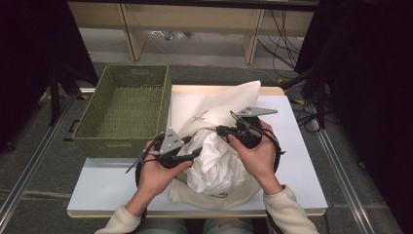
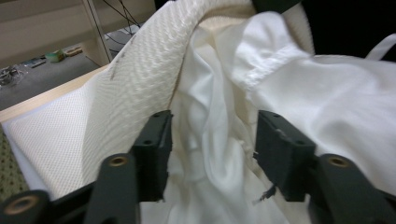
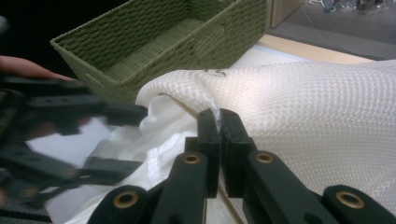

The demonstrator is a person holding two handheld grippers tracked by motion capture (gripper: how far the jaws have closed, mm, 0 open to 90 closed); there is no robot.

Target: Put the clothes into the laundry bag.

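Note:
A cream mesh bag [image 1: 214,105] lies on the white table, its mouth toward the person. A crumpled white garment [image 1: 216,163] bulges out of that mouth. My right gripper [image 3: 219,119] is shut on the bag's mesh rim [image 3: 303,107], pinching a fold of it and holding it up. In the high view that gripper [image 1: 221,130] is at the top of the bag's mouth. My left gripper [image 2: 212,140] stands open, with folds of the white garment [image 2: 327,93] loose between its jaws and the bag's mesh [image 2: 140,79] arching above. From above, the left gripper [image 1: 195,153] is at the garment's left side.
A green woven basket [image 1: 90,122] stands at the table's left rear, touching the bag's side; it holds nothing. Bare table top [image 1: 112,180] lies in front of the basket. Wooden shelf legs and cables are on the floor beyond the table.

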